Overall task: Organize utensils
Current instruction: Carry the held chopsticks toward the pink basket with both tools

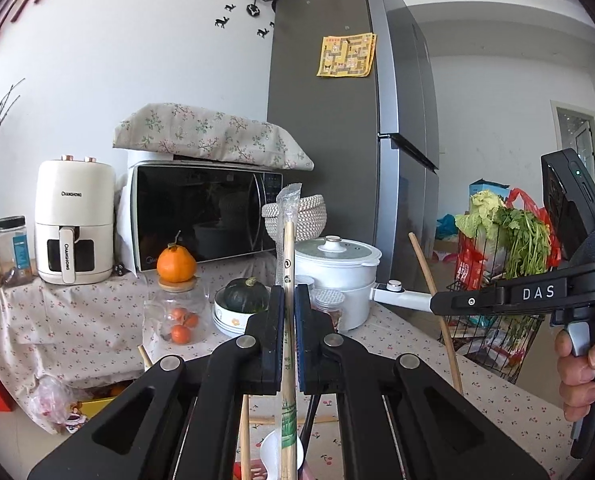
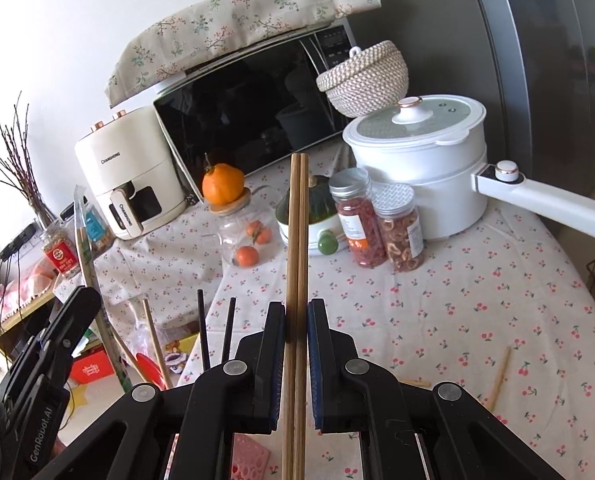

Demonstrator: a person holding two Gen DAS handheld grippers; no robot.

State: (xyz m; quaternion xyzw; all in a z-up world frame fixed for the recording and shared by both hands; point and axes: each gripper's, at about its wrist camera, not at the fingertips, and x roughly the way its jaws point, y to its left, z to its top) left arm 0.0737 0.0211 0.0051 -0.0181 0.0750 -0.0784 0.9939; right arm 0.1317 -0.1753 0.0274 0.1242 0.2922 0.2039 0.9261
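Bamboo fills both grips. The left gripper [image 1: 289, 300] is clamped on a pair of disposable chopsticks [image 1: 288, 264] in a clear plastic sleeve, which stands upright between the pads, its torn top reaching up in front of the microwave [image 1: 205, 216]. The right gripper [image 2: 296, 320] is closed on a bare pair of brown chopsticks [image 2: 298, 232], held side by side and pointing away toward the far end of the table.

In the left wrist view the right gripper [image 1: 497, 300] shows at the right edge with a hand [image 1: 581, 364] on its handle and a brown stick slanting below its tip. In the right wrist view the left gripper [image 2: 57, 344] sits at the near left with its sleeved pair rising from it.

On the cherry-print tablecloth [image 2: 477, 300] a loose chopstick [image 2: 500, 376] lies near the right. More sticks, two black and some wooden, stand up below the grippers at the near left, with a pink perforated holder [image 2: 249, 460] partly hidden beneath the right gripper.

At the far side stand a white air fryer [image 2: 133, 176], a white pot [image 2: 421, 152], a woven basket [image 2: 363, 76] and two jars [image 2: 377, 220].
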